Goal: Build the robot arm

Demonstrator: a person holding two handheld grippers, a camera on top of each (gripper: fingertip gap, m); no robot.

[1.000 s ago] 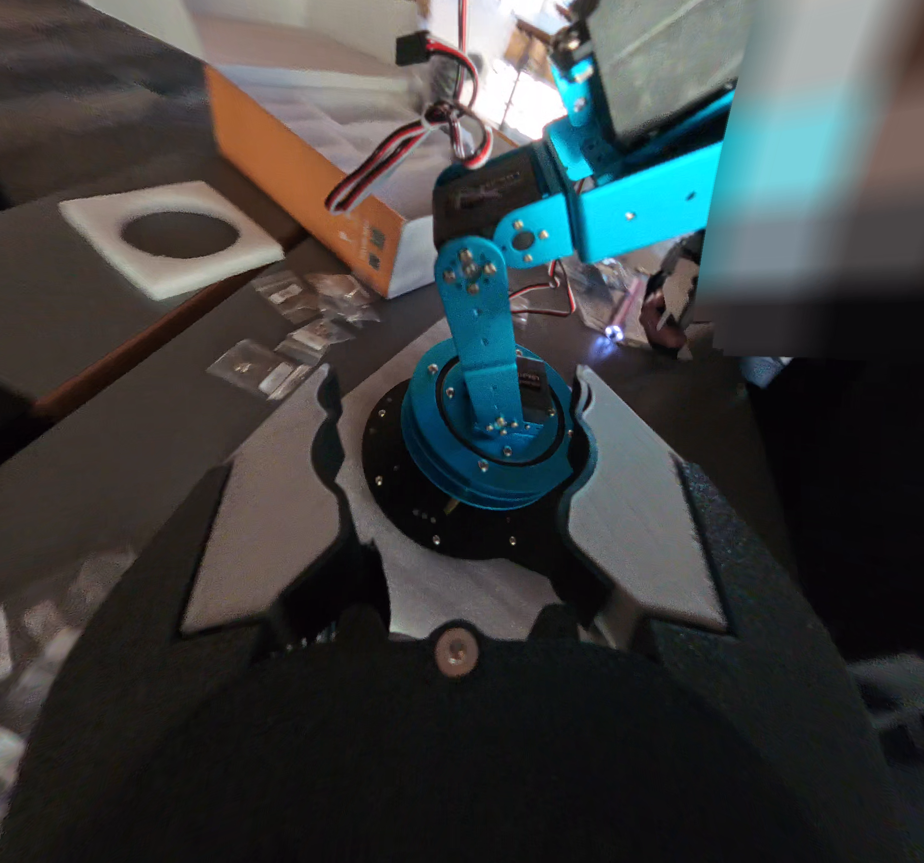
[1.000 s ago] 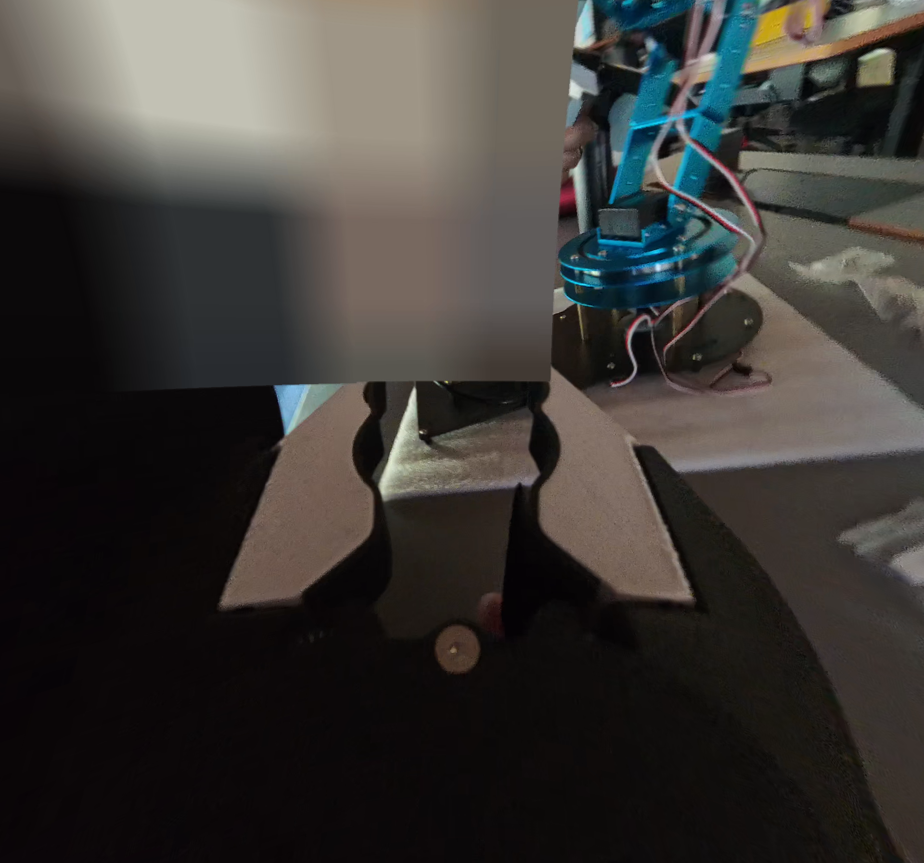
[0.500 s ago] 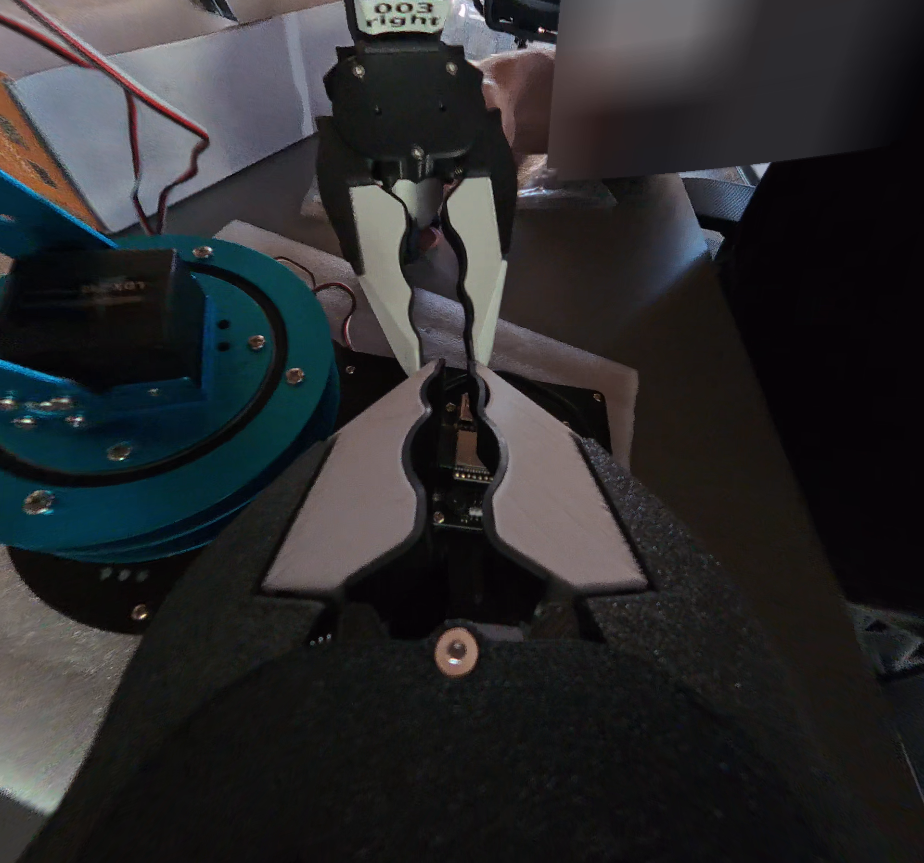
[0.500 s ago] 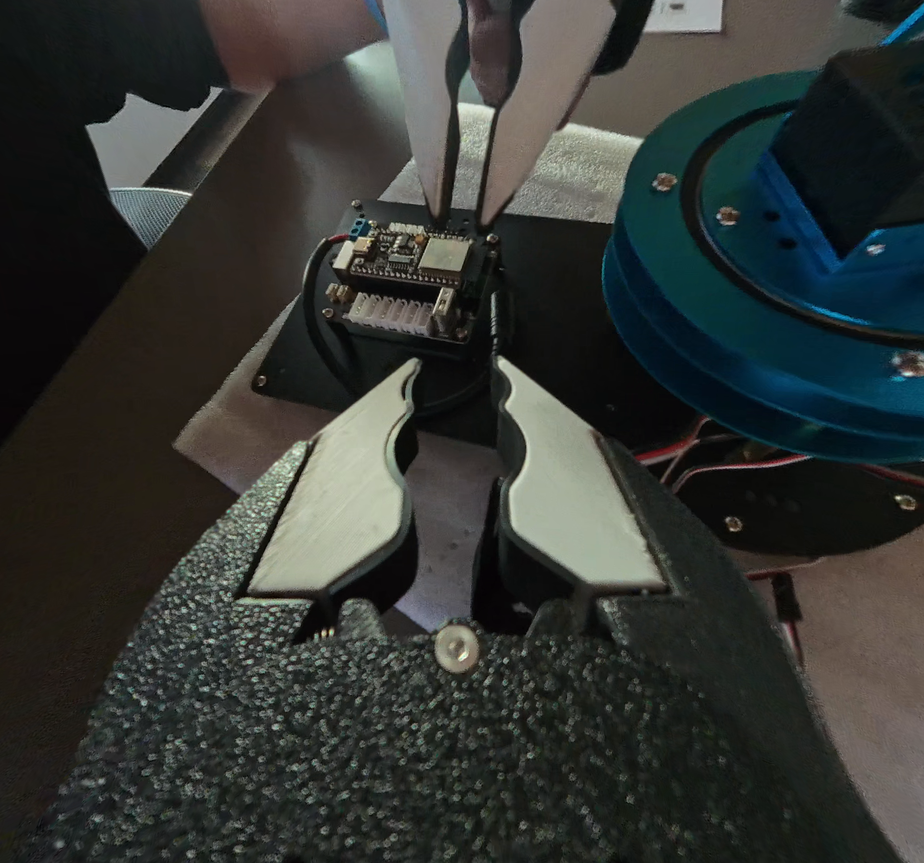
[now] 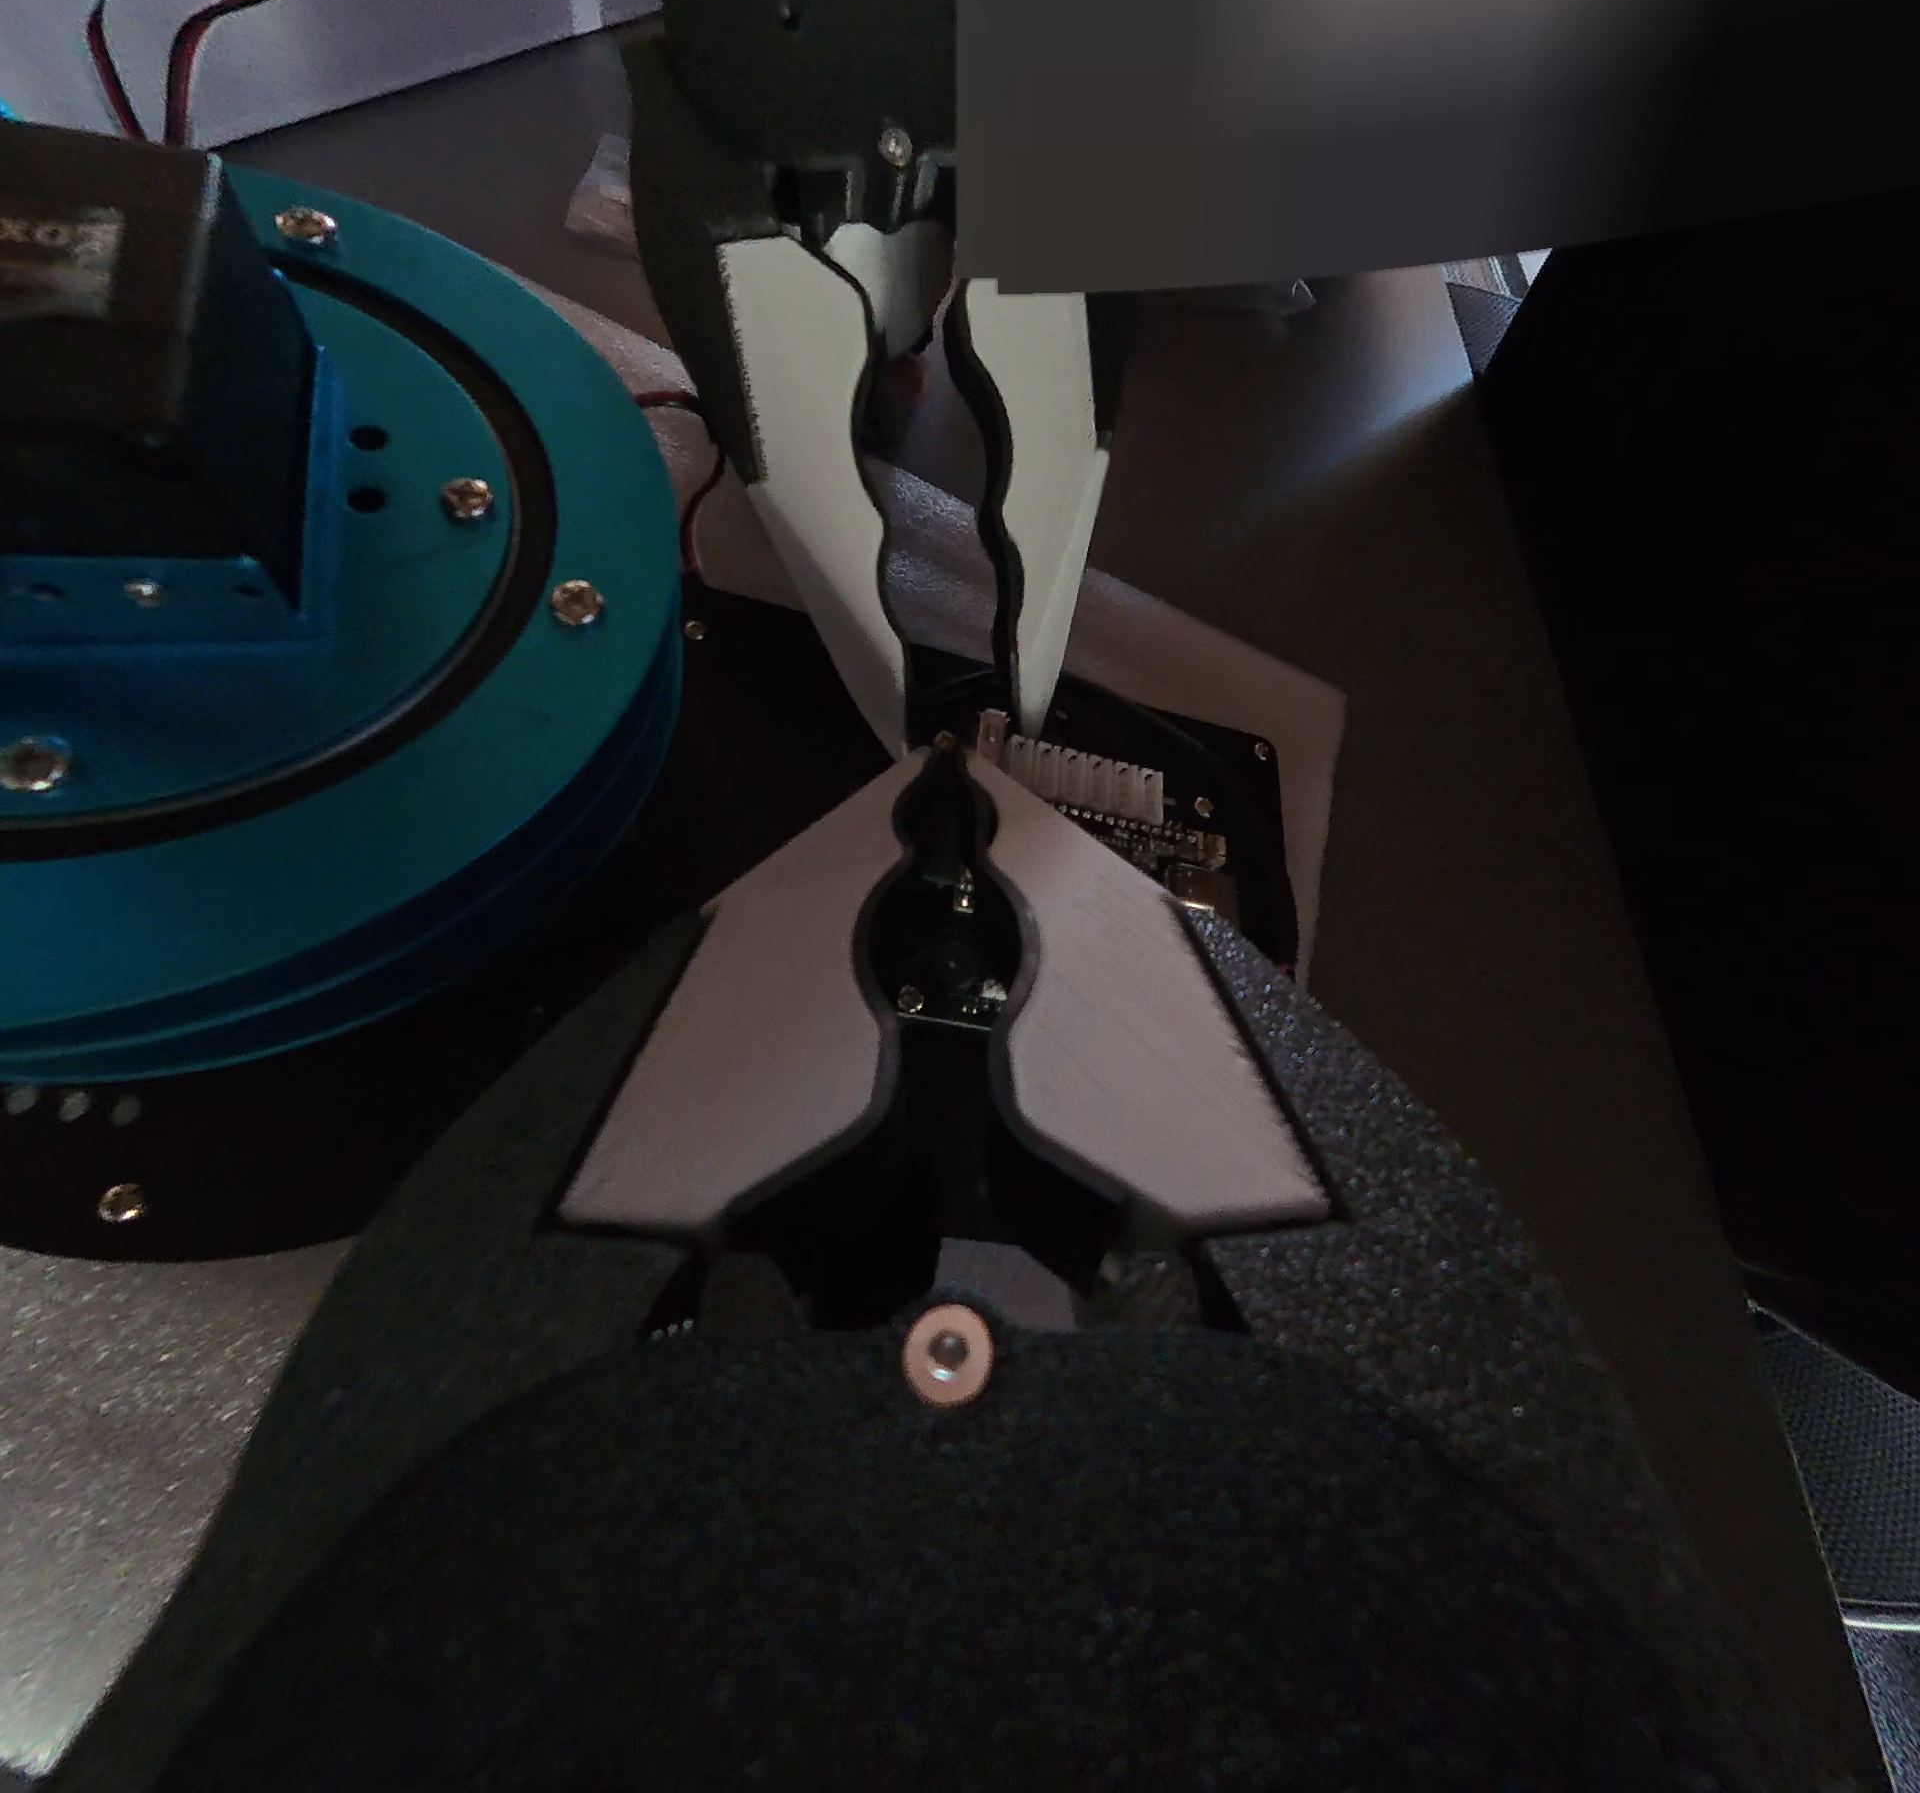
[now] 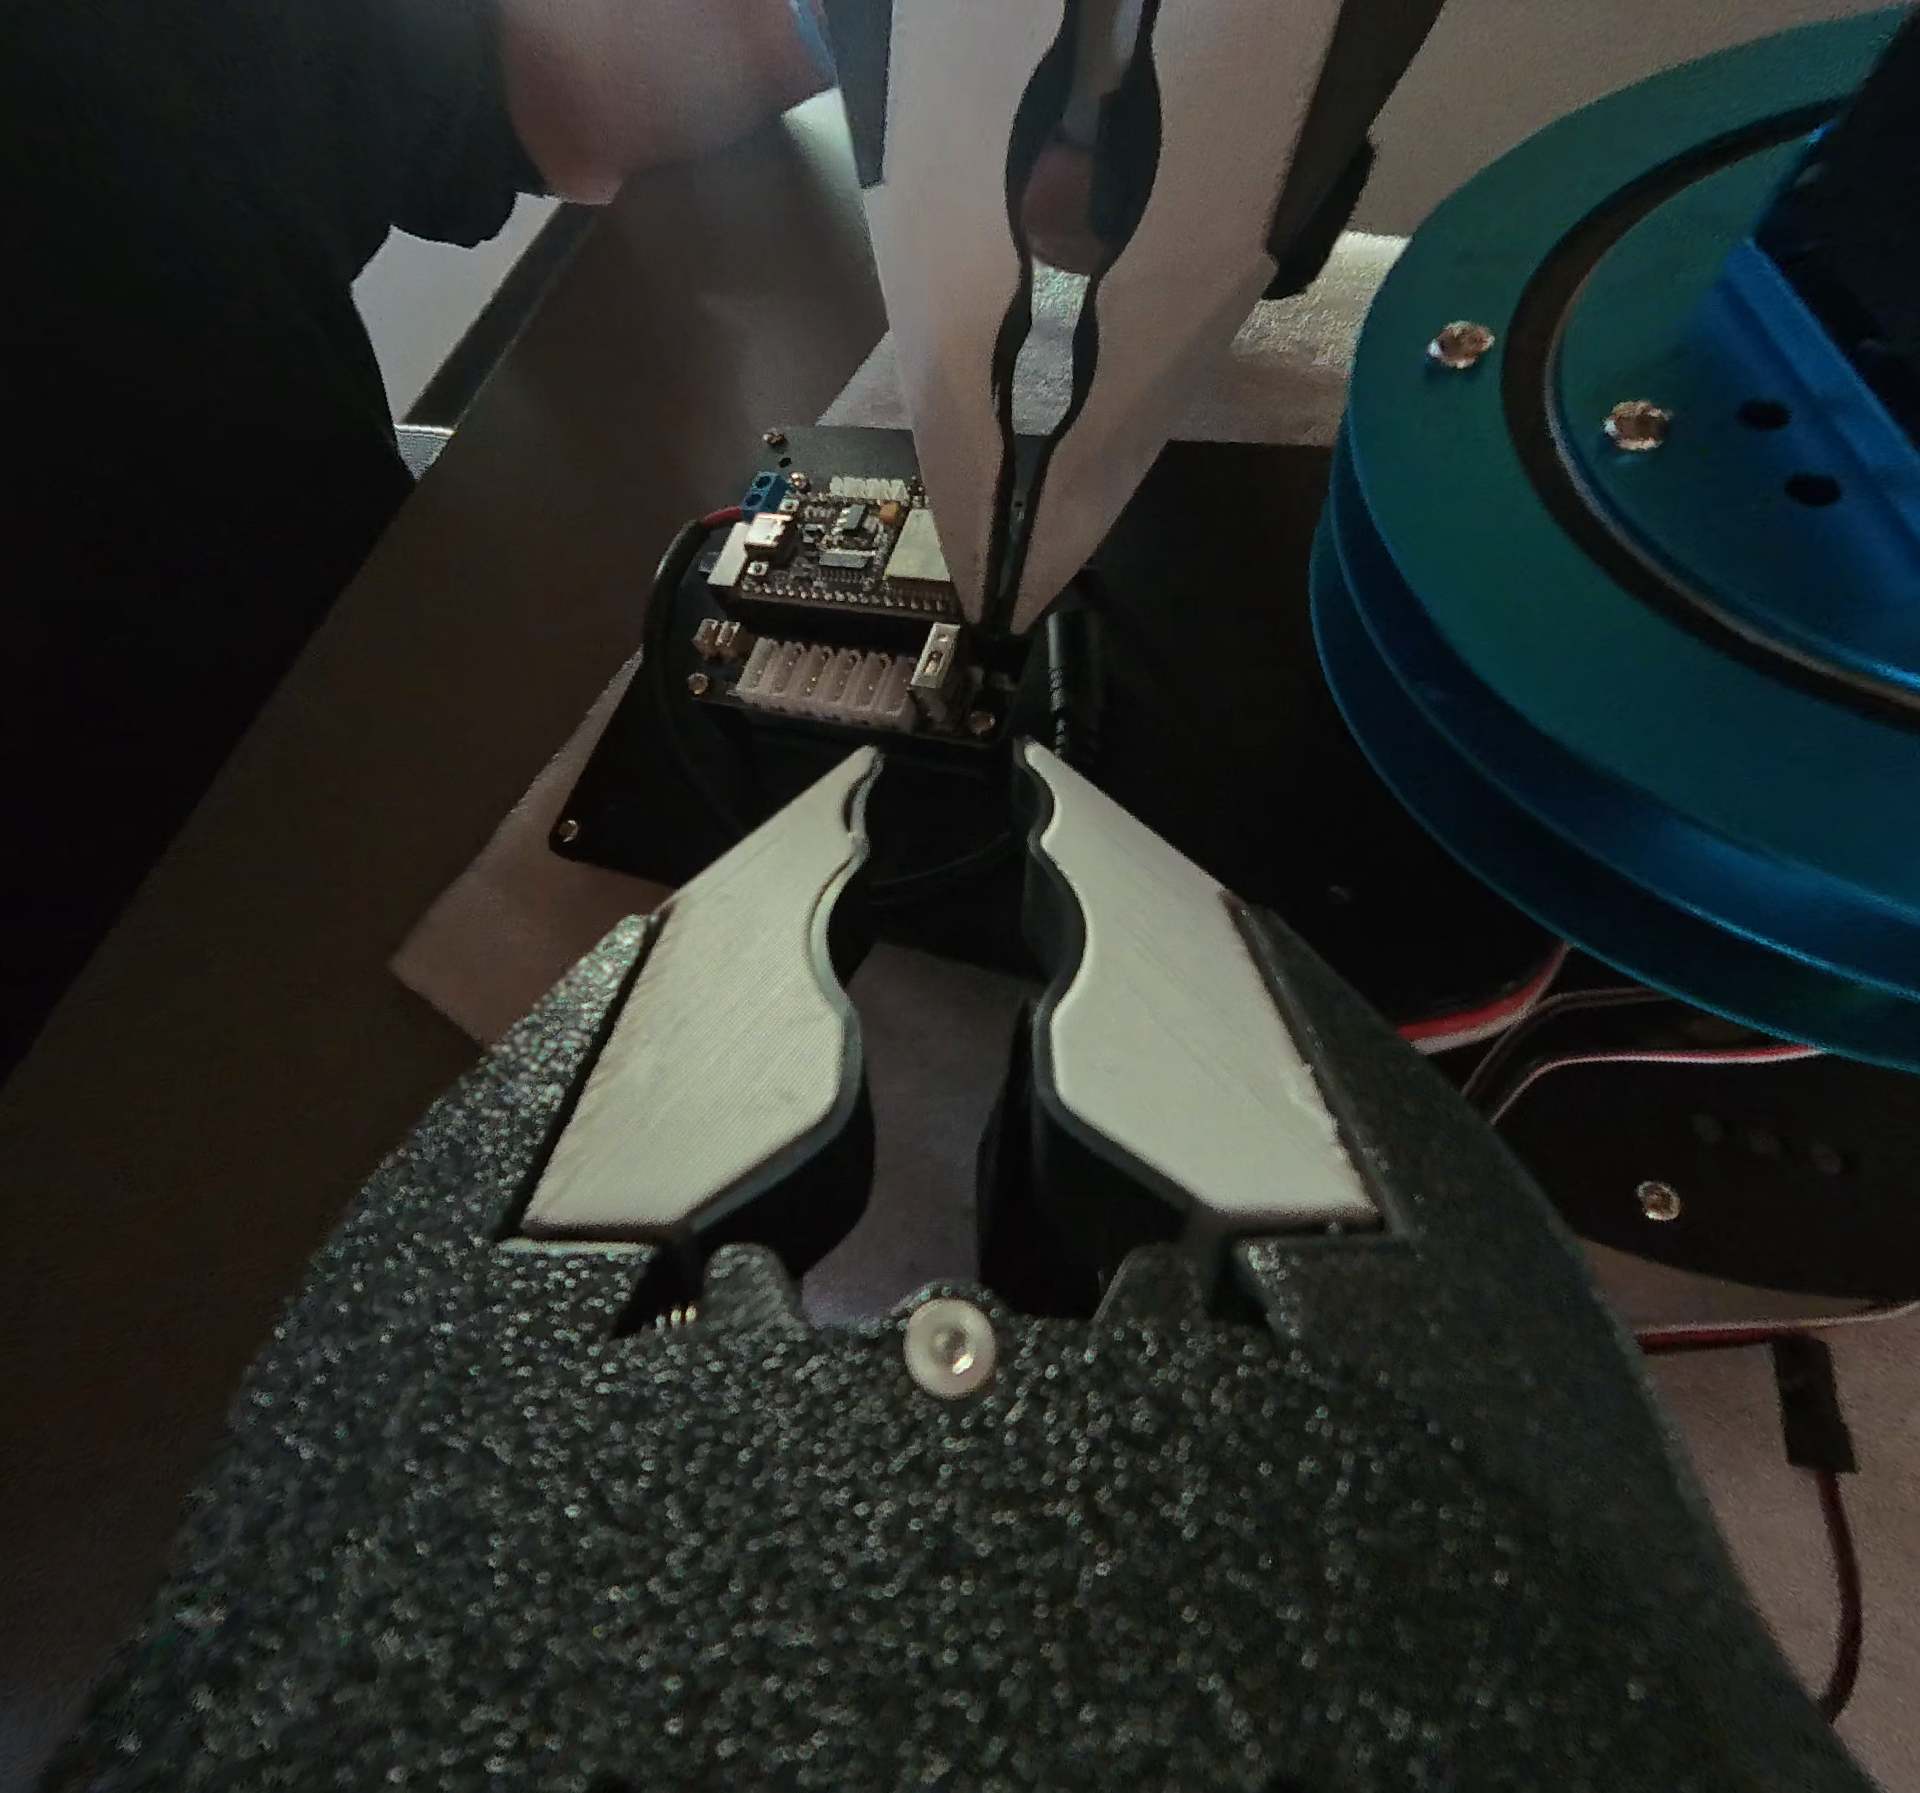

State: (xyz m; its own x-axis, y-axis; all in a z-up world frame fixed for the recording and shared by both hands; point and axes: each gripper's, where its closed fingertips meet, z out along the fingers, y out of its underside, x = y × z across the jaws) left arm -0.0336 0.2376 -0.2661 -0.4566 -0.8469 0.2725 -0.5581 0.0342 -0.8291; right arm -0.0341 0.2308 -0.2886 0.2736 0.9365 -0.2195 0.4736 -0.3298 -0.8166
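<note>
A small black circuit board [image 6: 831,590] with a row of white connectors [image 5: 1091,775] sits on a black base plate [image 6: 644,808]. My left gripper [image 5: 940,754] is shut, its tips pressed down at the board's corner by the connectors; it comes in from above in the right wrist view [image 6: 1000,616]. My right gripper [image 6: 945,756] is open and empty, its tips just short of the board's near edge; it also shows from above in the left wrist view [image 5: 966,720]. The two grippers face each other over the board.
A blue round turntable base [image 5: 312,704] of a small robot arm stands close beside the board, also in the right wrist view [image 6: 1558,704]. Red, white and black servo wires [image 6: 1538,1031] run under it. White foam sheet [image 6: 468,954] lies beneath. A person's hand [image 6: 644,29] holds the left gripper. The grippers are tip to tip, or close to it.
The left gripper left the blue base, closed, and moved down onto the board's corner. The right gripper swung in and came closer to the board's near edge, still open.
</note>
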